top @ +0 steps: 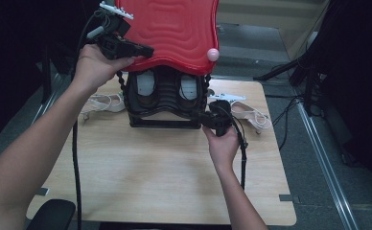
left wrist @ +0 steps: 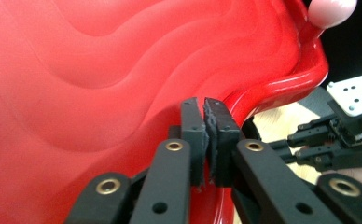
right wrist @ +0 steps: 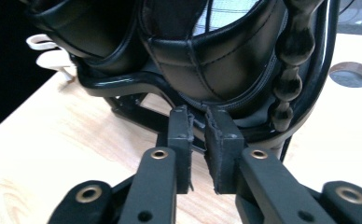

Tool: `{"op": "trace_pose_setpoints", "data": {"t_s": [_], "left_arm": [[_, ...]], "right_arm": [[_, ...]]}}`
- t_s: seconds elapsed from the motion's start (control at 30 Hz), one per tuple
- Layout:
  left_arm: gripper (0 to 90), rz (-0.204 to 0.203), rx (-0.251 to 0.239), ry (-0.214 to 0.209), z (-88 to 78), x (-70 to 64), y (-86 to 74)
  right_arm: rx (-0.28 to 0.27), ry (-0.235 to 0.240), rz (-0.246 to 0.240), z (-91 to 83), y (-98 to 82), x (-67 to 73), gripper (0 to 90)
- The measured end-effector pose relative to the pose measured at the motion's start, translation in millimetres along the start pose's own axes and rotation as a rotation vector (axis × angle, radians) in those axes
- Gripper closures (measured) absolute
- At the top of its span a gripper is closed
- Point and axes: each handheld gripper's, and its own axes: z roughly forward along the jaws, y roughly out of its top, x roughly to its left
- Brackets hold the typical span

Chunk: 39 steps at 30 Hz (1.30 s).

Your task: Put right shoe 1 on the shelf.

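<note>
A black case (top: 167,103) with a raised red lid (top: 174,28) stands at the far middle of the wooden table (top: 150,167); the lid is glossy, moulded in wavy ridges, with a pale pink knob (top: 213,54) at its lower corner; the black base holds stitched, padded compartments and beaded black side cords (right wrist: 291,60). The left gripper (left wrist: 205,140) pinches the lid's lower edge with jaws almost together; the right gripper (right wrist: 198,149) stands at the base's near right corner, jaws slightly parted, nothing between them. Pale sandals (top: 251,115) lie beside the case.

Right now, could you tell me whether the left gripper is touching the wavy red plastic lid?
Touching. In the left gripper view, the left gripper has its pads pinching the raised edge of the wavy red plastic lid, with no gap showing.
</note>
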Motion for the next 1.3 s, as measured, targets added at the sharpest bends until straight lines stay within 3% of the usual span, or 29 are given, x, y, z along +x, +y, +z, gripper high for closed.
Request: {"op": "trace_pose_setpoints", "data": {"t_s": [0.17,0.3,0.37,0.43,0.6,0.7,0.77,0.97,1.3], "left_arm": [[80.1,0.002,-0.009,-0.006,-7.1,-1.5,-1.8],[70.0,0.022,0.006,-0.029,-16.9,-9.5,-8.9],[66.1,0.048,-0.016,-0.012,-23.4,-15.7,-16.0],[63.7,0.05,-0.041,-0.028,-30.8,-18.9,-22.0],[59.7,0.06,-0.035,-0.034,-42.4,-27.6,-34.9],[58.1,0.069,-0.031,-0.041,-44.4,-32.8,-44.2],[57.5,0.072,-0.029,-0.051,-44.3,-36.0,-52.6],[56.2,0.064,-0.01,-0.07,-39.2,-43.6,-78.9],[55.2,0.035,0.03,-0.087,-22.3,-44.5,-118.4]], "right_arm": [[-0.025,0.059,0.004,-5.5,-6.4,-2.4,63.1],[-0.008,0.064,-0.022,-7.2,-13.1,-1.6,57.8],[-0.012,0.06,-0.04,-9.2,-16.1,-0.2,55.6],[-0.017,0.055,-0.061,-11.1,-19.3,0.9,55.2],[0.007,0.054,-0.08,-15.2,-27.3,2.0,54.7],[-0.01,0.035,-0.12,-19.5,-34.7,3.5,55.5],[-0.008,0.047,-0.13,-21.1,-39.4,3.0,56.1],[0.052,0.073,-0.1,-22.2,-56.2,0.6,57.7],[0.081,0.12,-0.062,-21.8,-80.7,-12.5,61.6]]}}
